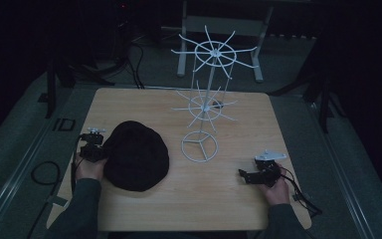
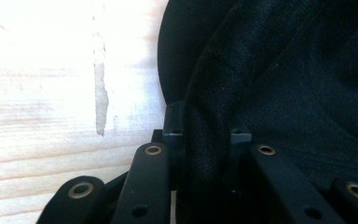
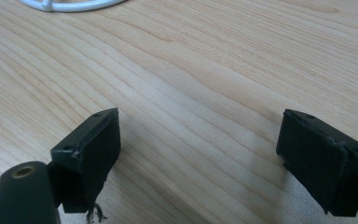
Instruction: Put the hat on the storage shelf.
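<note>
Item: I had the left gripper (image 2: 207, 135) pinching the black hat's (image 1: 136, 155) nine-o'clock edge; the right gripper (image 3: 198, 140) stood spread, empty, on the table (image 1: 219, 194).

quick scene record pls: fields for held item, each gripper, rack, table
held item: black knit hat, lying flat on the table, left of the rack's base
left gripper: shut on a fold of the hat's edge, at the hat's left side
right gripper: jaws wide open, nothing between them, low over bare wood
rack: white wire rack, upright, two tiers of spokes, all spokes bare, ring base
table: light wooden table
</note>
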`<state>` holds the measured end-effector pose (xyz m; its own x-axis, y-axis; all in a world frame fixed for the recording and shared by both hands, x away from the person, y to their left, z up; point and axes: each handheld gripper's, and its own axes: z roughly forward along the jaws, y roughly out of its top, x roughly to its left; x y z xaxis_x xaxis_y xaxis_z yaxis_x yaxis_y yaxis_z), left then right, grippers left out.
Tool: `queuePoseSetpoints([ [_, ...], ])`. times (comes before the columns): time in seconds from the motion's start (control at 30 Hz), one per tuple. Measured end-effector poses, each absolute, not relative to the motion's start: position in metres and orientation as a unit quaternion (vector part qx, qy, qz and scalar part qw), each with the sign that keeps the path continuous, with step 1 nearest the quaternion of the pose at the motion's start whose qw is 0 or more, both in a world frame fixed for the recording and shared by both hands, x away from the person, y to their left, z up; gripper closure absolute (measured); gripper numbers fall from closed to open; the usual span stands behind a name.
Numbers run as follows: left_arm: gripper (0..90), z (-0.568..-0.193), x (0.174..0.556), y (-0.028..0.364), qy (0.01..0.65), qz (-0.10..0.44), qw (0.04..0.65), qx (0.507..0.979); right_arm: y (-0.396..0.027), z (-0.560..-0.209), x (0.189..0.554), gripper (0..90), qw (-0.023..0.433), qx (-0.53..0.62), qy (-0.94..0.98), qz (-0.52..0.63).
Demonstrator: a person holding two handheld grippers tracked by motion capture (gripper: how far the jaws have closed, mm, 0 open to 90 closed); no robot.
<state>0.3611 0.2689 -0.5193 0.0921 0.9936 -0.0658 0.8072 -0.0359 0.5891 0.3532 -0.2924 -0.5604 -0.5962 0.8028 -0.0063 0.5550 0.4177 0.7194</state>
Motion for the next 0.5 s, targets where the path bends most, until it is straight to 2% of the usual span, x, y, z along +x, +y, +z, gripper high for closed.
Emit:
queuePoseSetpoints([
  [0.5,77.9,-0.481,0.353,0.273,0.629,0.214,0.299,0.685,-0.292,-0.560,0.353,13.4,0.178,0.412,0.823,0.348],
])
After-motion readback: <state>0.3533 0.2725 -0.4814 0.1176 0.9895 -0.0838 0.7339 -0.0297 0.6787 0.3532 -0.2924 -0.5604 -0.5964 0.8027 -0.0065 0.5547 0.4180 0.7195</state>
